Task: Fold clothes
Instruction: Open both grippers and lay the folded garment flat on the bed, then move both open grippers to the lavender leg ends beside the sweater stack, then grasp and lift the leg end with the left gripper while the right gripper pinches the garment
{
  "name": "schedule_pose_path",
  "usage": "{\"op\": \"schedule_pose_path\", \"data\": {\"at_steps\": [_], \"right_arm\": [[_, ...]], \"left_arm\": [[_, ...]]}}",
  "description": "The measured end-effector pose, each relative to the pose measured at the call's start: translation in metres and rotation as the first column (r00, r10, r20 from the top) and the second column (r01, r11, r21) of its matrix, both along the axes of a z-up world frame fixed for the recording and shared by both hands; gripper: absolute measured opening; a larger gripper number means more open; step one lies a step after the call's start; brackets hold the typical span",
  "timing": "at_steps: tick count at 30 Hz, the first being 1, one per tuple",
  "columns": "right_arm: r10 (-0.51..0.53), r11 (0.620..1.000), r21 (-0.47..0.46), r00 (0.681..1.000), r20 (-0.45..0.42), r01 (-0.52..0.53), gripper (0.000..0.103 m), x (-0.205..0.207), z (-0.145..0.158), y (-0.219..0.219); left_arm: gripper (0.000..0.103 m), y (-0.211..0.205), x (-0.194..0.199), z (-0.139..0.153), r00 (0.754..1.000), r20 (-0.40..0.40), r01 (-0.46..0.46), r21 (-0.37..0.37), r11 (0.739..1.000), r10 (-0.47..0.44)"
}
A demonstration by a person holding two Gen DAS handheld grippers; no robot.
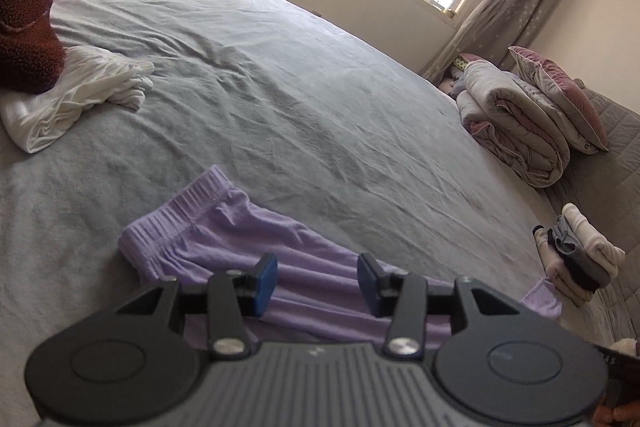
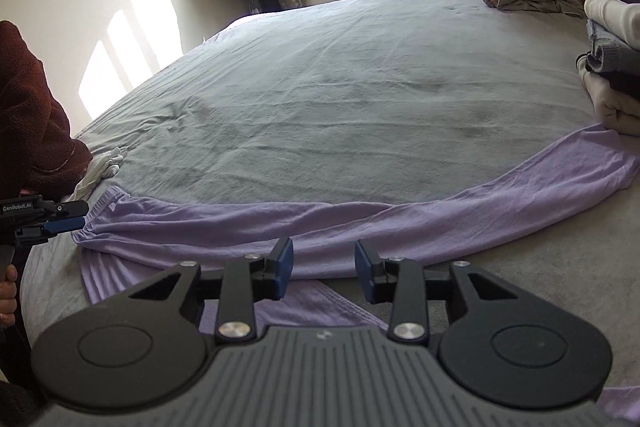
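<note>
On the grey bed sheet (image 2: 320,87) lilac trousers (image 2: 360,223) lie flat lengthwise, creased, beneath both parted, empty hand-held grippers (image 2: 324,269).

item: lilac trousers (image 2: 360,223), thin soft knit
waistband: ribbed elastic (image 1: 176,211), at the left end
pose: laid flat in a long band across the near edge of the bed, legs running right
state: lightly creased, unfolded lengthwise

Lilac trousers (image 2: 360,223) on a grey sheet (image 2: 320,87), near white cloth (image 1: 80,99).
</note>
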State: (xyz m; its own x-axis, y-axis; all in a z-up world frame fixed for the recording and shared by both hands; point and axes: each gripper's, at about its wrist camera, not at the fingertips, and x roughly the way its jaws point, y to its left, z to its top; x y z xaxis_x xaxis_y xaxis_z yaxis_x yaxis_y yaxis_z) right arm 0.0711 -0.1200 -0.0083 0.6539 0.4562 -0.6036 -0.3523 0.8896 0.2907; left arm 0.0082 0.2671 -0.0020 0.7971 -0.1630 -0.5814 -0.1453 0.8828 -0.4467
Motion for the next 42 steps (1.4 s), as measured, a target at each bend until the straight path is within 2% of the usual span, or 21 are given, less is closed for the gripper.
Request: {"op": "schedule_pose_path", "data": {"at_steps": [4, 7, 12, 17, 22, 25, 26, 28, 29, 30, 31, 34, 42], "right_arm": [[-0.050, 0.999, 0.001, 0.998, -0.030, 0.050, 0.039, 0.019, 0.002, -0.014], [-0.091, 0.996, 0.002, 0.995, -0.044, 0.091, 0.039, 0.032, 0.004, -0.025], [-0.158, 0.987, 0.021, 0.982, -0.102, 0.161, 0.039, 0.053, -0.001, -0.040], [-0.224, 0.972, 0.026, 0.960, -0.168, 0.232, 0.039, 0.081, -0.014, -0.052], [-0.294, 0.953, 0.011, 0.930, -0.219, 0.303, 0.039, 0.107, -0.031, -0.058], [-0.321, 0.947, -0.051, 0.929, -0.182, 0.317, 0.036, 0.111, -0.037, -0.051], [-0.326, 0.945, -0.077, 0.931, -0.163, 0.317, 0.030, 0.111, -0.038, -0.048], [-0.326, 0.940, -0.147, 0.939, -0.115, 0.308, 0.015, 0.107, -0.040, -0.042], [-0.324, 0.935, -0.181, 0.942, -0.091, 0.304, 0.002, 0.106, -0.041, -0.039], [-0.320, 0.933, -0.201, 0.945, -0.073, 0.300, 0.000, 0.104, -0.042, -0.039], [-0.318, 0.934, -0.195, 0.946, -0.069, 0.300, 0.000, 0.101, -0.041, -0.042], [-0.330, 0.935, -0.156, 0.943, -0.049, 0.320, 0.000, 0.092, -0.031, -0.053], [-0.332, 0.937, -0.086, 0.940, 0.078, 0.338, 0.000, 0.051, 0.021, -0.068]], "left_arm": [[0.046, -0.035, 0.023, -0.004, 0.990, 0.000, 0.142, -0.023, 0.990, -0.142], [0.048, -0.063, 0.041, -0.011, 0.970, -0.013, 0.241, -0.023, 0.970, -0.241], [0.048, -0.108, 0.065, -0.030, 0.921, -0.054, 0.385, -0.015, 0.923, -0.385], [0.047, -0.134, 0.076, -0.038, 0.882, -0.078, 0.467, 0.028, 0.884, -0.464], [0.046, -0.144, 0.079, -0.041, 0.866, -0.092, 0.497, 0.062, 0.865, -0.491], [0.044, -0.149, 0.080, -0.042, 0.859, -0.099, 0.511, 0.088, 0.855, -0.503], [0.041, -0.150, 0.079, -0.042, 0.858, -0.101, 0.512, 0.096, 0.854, -0.503], [0.024, -0.151, 0.079, -0.043, 0.855, -0.109, 0.517, 0.111, 0.849, -0.507], [0.020, -0.151, 0.078, -0.043, 0.855, -0.113, 0.518, 0.116, 0.848, -0.506], [0.015, -0.151, 0.078, -0.043, 0.854, -0.114, 0.518, 0.119, 0.847, -0.507], [0.009, -0.152, 0.077, -0.042, 0.854, -0.114, 0.519, 0.123, 0.846, -0.507], [0.003, -0.152, 0.073, -0.039, 0.854, -0.102, 0.519, 0.134, 0.844, -0.510], [0.003, -0.148, 0.059, -0.018, 0.862, -0.009, 0.504, 0.138, 0.853, -0.507]]}}
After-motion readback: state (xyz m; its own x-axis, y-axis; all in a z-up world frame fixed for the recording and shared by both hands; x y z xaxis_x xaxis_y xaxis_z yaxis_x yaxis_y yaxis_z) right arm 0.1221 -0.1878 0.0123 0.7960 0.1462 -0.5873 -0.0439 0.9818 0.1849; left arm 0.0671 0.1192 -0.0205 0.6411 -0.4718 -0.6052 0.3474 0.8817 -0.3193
